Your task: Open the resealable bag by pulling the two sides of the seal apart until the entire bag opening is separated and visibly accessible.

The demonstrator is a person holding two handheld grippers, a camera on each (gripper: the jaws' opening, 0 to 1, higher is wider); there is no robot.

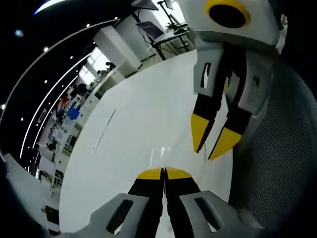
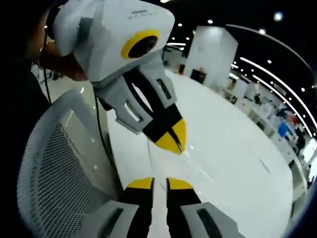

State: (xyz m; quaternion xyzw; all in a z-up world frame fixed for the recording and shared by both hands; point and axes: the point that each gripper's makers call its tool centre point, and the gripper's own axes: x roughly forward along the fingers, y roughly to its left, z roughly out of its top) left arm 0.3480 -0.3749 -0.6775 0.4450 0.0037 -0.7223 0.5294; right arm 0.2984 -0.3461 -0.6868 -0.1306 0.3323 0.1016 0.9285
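Observation:
My left gripper (image 1: 163, 173) rises from the bottom of the left gripper view with its yellow tips pressed together, shut, and nothing visible between them. It hangs over a white glossy table (image 1: 133, 124). My right gripper (image 1: 212, 139) comes down from the upper right with its yellow tips a little apart and empty. In the right gripper view, the right gripper (image 2: 160, 184) shows a narrow gap between its jaws, open. The left gripper (image 2: 172, 139) points down at the table (image 2: 233, 148) just ahead of it, tips closed. The two grippers are close but apart.
A white mesh chair back (image 1: 282, 148) stands right beside the grippers at the table's edge, also the chair (image 2: 59, 163) in the right gripper view. A person's hand (image 2: 59, 62) holds the left gripper. Desks and equipment (image 1: 163, 34) stand beyond the table.

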